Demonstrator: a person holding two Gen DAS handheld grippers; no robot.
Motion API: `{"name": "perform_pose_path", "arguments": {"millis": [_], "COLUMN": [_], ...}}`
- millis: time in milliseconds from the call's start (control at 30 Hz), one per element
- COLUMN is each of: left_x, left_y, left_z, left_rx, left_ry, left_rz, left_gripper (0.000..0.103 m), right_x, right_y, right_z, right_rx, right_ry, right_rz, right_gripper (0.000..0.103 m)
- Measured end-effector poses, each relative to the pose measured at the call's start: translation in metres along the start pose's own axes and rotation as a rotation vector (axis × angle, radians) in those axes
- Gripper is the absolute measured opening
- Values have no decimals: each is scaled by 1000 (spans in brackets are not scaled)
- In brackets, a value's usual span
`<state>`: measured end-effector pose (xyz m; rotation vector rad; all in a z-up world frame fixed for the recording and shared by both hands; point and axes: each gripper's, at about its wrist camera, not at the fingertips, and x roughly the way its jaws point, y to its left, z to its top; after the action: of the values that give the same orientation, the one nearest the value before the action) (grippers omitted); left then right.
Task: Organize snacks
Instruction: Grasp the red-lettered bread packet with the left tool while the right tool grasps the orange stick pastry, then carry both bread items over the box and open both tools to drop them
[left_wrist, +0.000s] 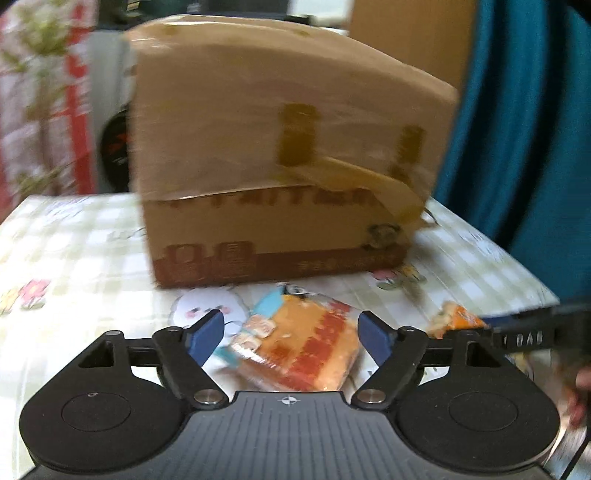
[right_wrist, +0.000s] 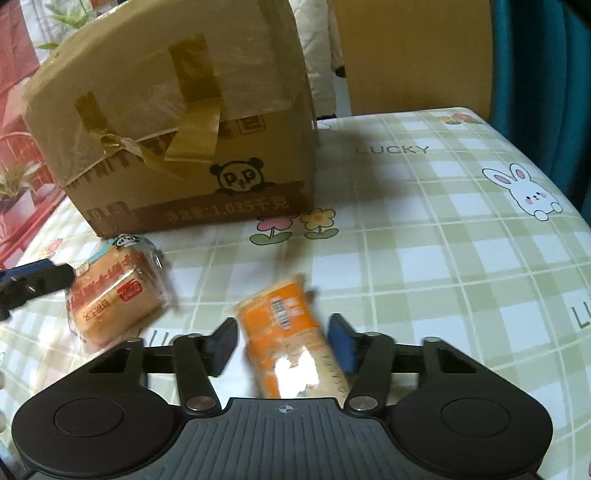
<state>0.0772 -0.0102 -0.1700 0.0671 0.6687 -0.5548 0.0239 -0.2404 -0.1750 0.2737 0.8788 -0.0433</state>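
Observation:
A wrapped orange bread snack (left_wrist: 295, 347) lies on the checked tablecloth between the spread fingers of my left gripper (left_wrist: 291, 338), which is open around it without touching. The same snack shows in the right wrist view (right_wrist: 114, 295). A second orange snack packet (right_wrist: 291, 332) sits between the fingers of my right gripper (right_wrist: 284, 343); the fingers stand close on both sides, with a small gap on the left. That packet also shows at the right in the left wrist view (left_wrist: 456, 319). A taped cardboard box (left_wrist: 280, 155) stands just behind both snacks, also in the right view (right_wrist: 177, 122).
The table (right_wrist: 443, 240) has a green checked cloth with rabbits and flowers. A teal curtain (left_wrist: 524, 147) hangs at the right. A tan chair back (right_wrist: 410, 55) stands behind the table. Red patterned fabric and plants (left_wrist: 40, 99) are at the left.

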Motion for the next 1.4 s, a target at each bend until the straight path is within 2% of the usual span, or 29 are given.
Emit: {"name": "perform_pose_path", "arguments": {"millis": [233, 400, 500, 567, 600, 700, 833, 867, 967, 1000, 1167, 1400], "left_x": [33, 51, 60, 63, 59, 52, 38, 33, 22, 18, -5, -32], "left_y": [-12, -11, -13, -13, -10, -2, 8, 10, 13, 13, 14, 3], "left_z": [3, 2, -4, -12, -14, -19, -20, -21, -18, -16, -1, 21], "left_rx": [212, 197, 200, 218, 195, 124, 41, 23, -4, -7, -29, -8], "left_ry": [81, 129, 177, 189, 173, 158, 141, 132, 102, 88, 21, -81], "left_rz": [-30, -62, -37, -10, -16, -4, 5, 5, 18, 20, 21, 37], "left_gripper": [88, 90, 89, 83, 78, 76, 75, 75, 75, 75, 75, 75], "right_x": [-2, -3, -3, -4, -6, -11, -11, -11, -11, -11, -16, -41], "right_y": [-6, -5, -5, -4, -4, -5, -8, -8, -8, -8, -5, 2], "right_z": [-3, -5, -6, -5, -6, -7, -10, -11, -11, -10, -8, 11], "right_rx": [16, 9, 4, -4, -6, -13, -12, -13, -19, -21, -26, -67], "right_ry": [-21, -32, -32, -30, -34, -41, -11, -12, -8, -11, -30, -132], "right_rz": [22, 20, 13, 3, 0, -5, 11, 14, 12, 9, 11, 3], "right_gripper": [45, 45, 46, 50, 54, 58, 58, 55, 38, 37, 35, 34]}}
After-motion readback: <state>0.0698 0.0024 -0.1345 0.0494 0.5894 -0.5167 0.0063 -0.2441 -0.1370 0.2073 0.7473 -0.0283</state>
